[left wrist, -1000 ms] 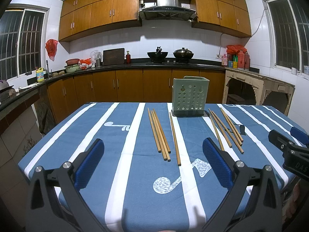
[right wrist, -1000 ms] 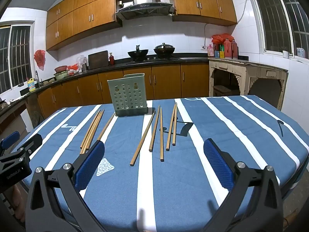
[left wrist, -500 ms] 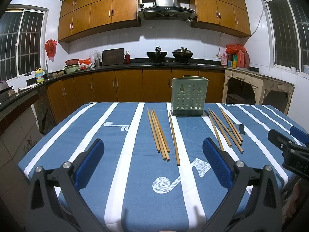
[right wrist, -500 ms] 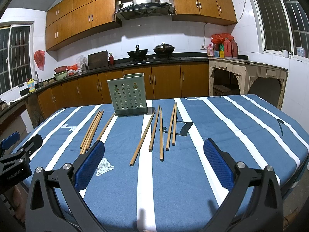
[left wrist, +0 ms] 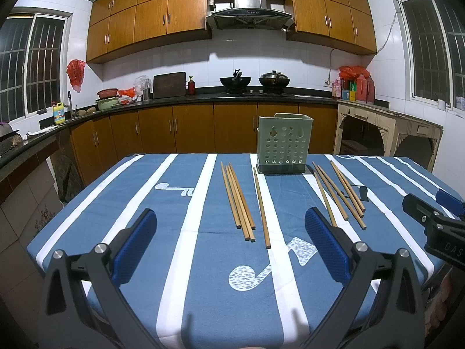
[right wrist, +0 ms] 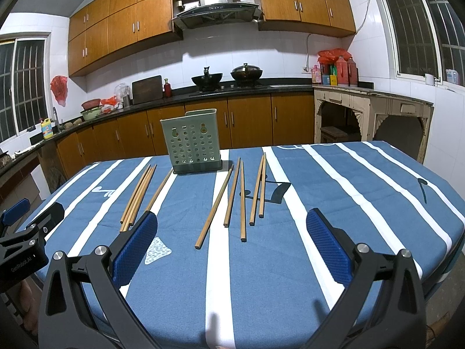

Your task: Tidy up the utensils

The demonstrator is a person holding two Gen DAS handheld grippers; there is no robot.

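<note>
Chopsticks (left wrist: pixel 237 200): lay loose in two groups on the striped tablecloth (left wrist: pixel 145 203), either side of the green perforated holder (left wrist: pixel 283 145) at the far end, none visibly inside it. Changed nothing over the last second beyond a slight drift of view. Kept left gripper (left wrist: pixel 230 210) and right gripper (right wrist: pixel 231 212) spread wide, empty, hovering short of the sticks. Judged the sorting not yet begun

Black hand-held gripper (left wrist: pixel 229 244), blue textured pads (left wrist: pixel 135 245), silver screws.

L gripper (left wrist: pixel 229 229): wide apart, empty | R gripper (right wrist: pixel 231 228): wide apart, empty
</note>
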